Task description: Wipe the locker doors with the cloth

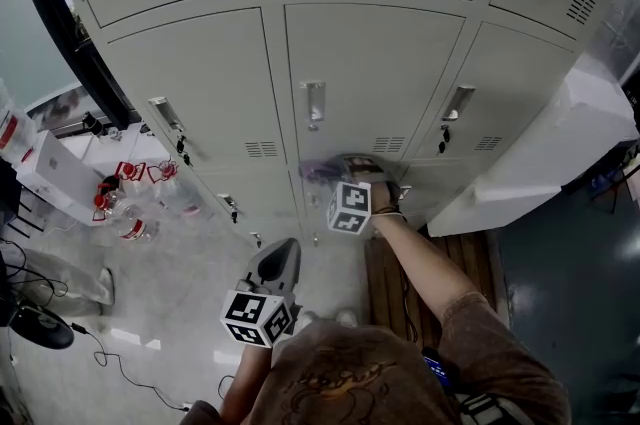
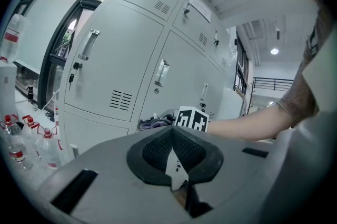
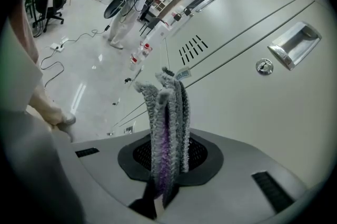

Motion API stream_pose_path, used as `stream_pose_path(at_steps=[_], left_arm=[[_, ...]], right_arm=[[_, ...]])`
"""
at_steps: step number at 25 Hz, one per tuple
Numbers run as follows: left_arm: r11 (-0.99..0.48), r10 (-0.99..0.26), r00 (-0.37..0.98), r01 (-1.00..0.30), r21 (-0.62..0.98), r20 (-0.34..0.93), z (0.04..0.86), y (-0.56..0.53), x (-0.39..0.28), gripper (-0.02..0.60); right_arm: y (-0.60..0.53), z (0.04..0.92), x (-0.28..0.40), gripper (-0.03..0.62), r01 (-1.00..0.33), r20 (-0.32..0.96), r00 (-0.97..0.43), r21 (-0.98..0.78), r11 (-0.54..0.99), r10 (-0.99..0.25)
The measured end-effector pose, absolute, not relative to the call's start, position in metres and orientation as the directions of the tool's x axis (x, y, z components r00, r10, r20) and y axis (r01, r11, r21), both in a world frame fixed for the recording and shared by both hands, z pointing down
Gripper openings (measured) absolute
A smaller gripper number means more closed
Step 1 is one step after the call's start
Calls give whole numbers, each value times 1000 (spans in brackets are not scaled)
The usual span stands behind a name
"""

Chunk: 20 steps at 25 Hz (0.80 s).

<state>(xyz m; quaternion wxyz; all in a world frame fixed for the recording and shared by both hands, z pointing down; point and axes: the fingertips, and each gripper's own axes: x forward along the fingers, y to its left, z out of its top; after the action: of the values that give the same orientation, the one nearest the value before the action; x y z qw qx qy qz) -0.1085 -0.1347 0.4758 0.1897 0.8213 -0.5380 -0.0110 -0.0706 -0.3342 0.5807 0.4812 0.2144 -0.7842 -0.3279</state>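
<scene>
I'm wearing a brown printed T-shirt (image 1: 350, 378).
My left gripper (image 1: 284, 248) and right gripper (image 1: 340, 169) are showing grey bodies and black-and-white marker cubes (image 1: 258, 318).

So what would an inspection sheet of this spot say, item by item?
Surface: grey locker doors, shut, keys hanging in several locks.
Job's things: purple-grey cloth at a lower door; contact unclear.
Clutter: red-capped bottles on the floor; a white box at the left.
Grippers: right tongs shut on the cloth; left tongs shut, empty, away from the doors.
Cables: black cable lying across the floor.
Surroundings: white panel leaning right of the doors; people farther off.
</scene>
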Motion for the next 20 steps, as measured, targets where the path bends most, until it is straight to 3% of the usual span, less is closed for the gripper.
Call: stream_pose_path(at_steps=[9, 20], left_arm=[[-362, -882, 435, -872, 330, 181, 477, -137, -105, 3], [-418, -855, 489, -847, 330, 171, 475, -146, -87, 5]], right_arm=[[-307, 545, -43, 54, -91, 579, -501, 704, 704, -643], [-307, 391, -10, 54, -189, 369, -547, 820, 540, -752]])
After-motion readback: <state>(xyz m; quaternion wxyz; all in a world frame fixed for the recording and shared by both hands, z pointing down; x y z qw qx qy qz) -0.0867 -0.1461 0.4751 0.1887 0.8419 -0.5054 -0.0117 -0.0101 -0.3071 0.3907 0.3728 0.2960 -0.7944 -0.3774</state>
